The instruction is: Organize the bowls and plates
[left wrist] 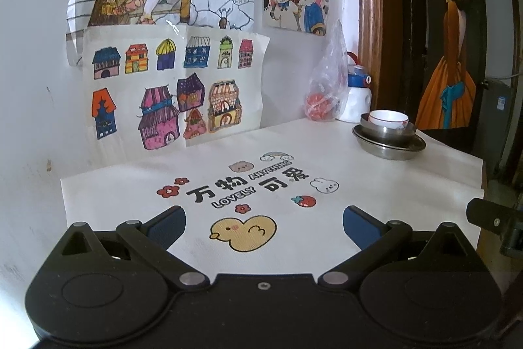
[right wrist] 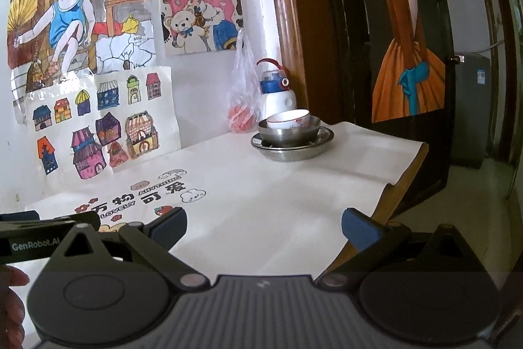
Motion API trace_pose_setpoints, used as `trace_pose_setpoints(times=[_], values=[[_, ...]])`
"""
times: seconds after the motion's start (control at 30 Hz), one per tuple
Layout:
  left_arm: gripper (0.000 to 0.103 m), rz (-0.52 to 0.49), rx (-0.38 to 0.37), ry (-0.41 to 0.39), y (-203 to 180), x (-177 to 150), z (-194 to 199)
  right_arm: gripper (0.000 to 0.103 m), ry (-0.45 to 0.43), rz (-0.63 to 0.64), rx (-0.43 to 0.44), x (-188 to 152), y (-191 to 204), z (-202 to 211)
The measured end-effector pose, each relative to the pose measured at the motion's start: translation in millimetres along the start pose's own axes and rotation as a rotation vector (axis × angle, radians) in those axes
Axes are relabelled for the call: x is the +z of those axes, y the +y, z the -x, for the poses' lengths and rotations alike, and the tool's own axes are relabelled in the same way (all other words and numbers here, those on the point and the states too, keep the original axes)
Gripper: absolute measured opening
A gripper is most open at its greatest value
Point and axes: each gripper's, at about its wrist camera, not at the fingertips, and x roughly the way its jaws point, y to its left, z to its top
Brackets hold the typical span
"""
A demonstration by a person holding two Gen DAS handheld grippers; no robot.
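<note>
Stack: ceramic bowl (right wrist: 289, 119) nested in steel bowl (right wrist: 287, 133) on steel plate (right wrist: 292, 149), far desk (right wrist: 294, 201) corner.
Handling: ceramic fragile; steel slippery, light. Grip rims.
Left tongs (left wrist: 264, 223), right tongs (right wrist: 264, 226): both spread wide, holding nothing.

- Shiny bare metal: plates (right wrist: 292, 147) and bowl (right wrist: 289, 131), upper middle.
- Glossy white ceramic: small bowl (right wrist: 288, 119) inside.
- Matt woven cloth (right wrist: 261, 201) with prints, centre.
- Thin crinkled clear plastic: bag (right wrist: 242, 94).
- Varnished wood: door frame (right wrist: 287, 22), upper right.
</note>
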Motion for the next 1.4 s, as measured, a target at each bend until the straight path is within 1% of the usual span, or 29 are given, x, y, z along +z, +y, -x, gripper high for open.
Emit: trace_pose_setpoints(times=[0.23,0.43,0.73,0.97,1.4], values=[[0.102,-0.016,0.002,0.009,-3,-3,-7,0.103,0.020,-0.005,-0.014,-2,0,-10],[0.102,-0.006,0.006,0.022,-1,-5,-13,0.103,0.036,-0.025,-0.035,-5,-4,-19],[0.102,-0.003,0.014,0.039,-1,-8,-18,0.103,0.053,-0.032,-0.038,-8,-4,-26],[0.102,0.009,0.019,0.056,0,-11,-21,0.103,0.054,-0.035,-0.041,-8,-3,-27],[0.102,0.016,0.019,0.060,0,-11,-20,0.103,0.056,-0.037,-0.040,-9,-3,-26]])
